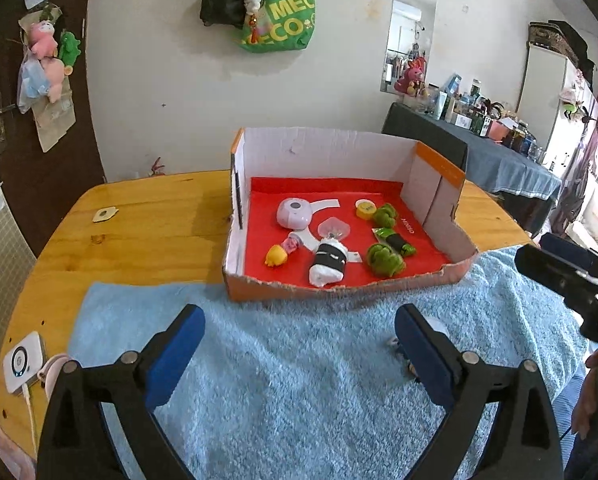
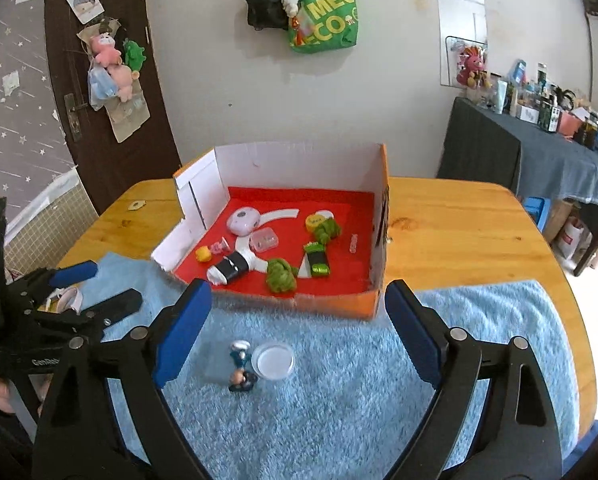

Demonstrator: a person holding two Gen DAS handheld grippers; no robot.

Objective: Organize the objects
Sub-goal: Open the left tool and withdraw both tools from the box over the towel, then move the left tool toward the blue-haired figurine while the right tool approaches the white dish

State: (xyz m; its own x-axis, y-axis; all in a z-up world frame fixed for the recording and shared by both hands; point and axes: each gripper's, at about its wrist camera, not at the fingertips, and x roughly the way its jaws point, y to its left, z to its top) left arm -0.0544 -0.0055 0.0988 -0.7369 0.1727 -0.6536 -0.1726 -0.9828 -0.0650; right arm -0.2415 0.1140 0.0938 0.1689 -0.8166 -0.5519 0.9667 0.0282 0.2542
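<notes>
Cardboard box (image 2: 331, 306) w/ toys on worktop, small figurine (image 2: 241, 366) just in front, both grippers' fingers apart, empty

A lived-in room of a home, seen from a wooden table.

A green tote bag (image 2: 322, 16) and a black bag (image 2: 265, 0) hang on the plaster wall; plush toys (image 2: 113, 66) hang on a dark door (image 2: 99, 92); a cloth-covered side table (image 2: 539, 152) carries what appear to be cosmetic bottles and boxes, too small to identify; a wall mirror (image 1: 409, 28) hangs above it.
</notes>
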